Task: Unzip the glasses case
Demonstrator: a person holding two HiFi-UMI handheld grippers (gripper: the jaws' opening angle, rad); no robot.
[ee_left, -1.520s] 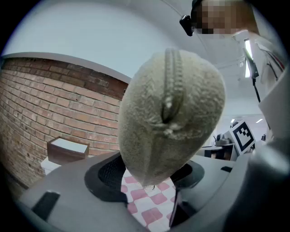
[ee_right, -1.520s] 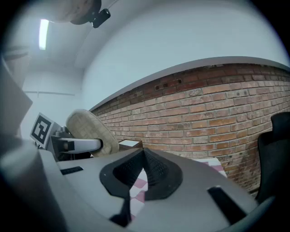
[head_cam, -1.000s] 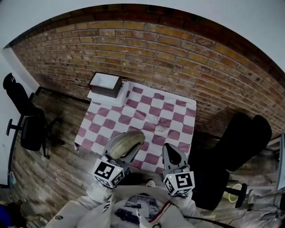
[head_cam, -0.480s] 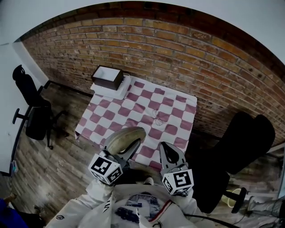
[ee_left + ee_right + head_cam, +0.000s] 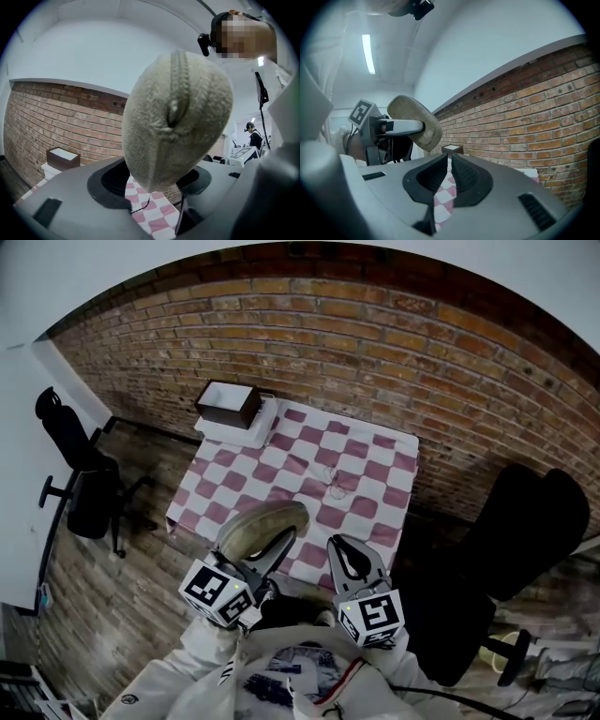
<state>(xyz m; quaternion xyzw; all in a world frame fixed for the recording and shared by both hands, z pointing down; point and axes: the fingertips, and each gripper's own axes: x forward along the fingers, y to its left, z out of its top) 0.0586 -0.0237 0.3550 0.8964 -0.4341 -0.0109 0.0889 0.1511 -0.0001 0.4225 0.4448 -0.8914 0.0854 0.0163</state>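
L gripper (image 5: 265,557) is pinching the near end of the beige fabric glasses case (image 5: 262,529). In the left gripper view its fingers (image 5: 101,185) are clamping the case's lower tip from both sides. The rest of the case is sticking out fwd, w/ the zipper seam (image 5: 180,77) running up its middle. The case is hanging in the air over the near edge of the checked-cloth worktop (image 5: 384,465), not touching it. L marker cube (image 5: 217,592) is showing a black-white square pattern only. R gripper (image 5: 343,547) is pointing fwd, approx level, just right of the case but apart from it. Its fingers (image 5: 466,176) are pressing together w/ nothing between them.
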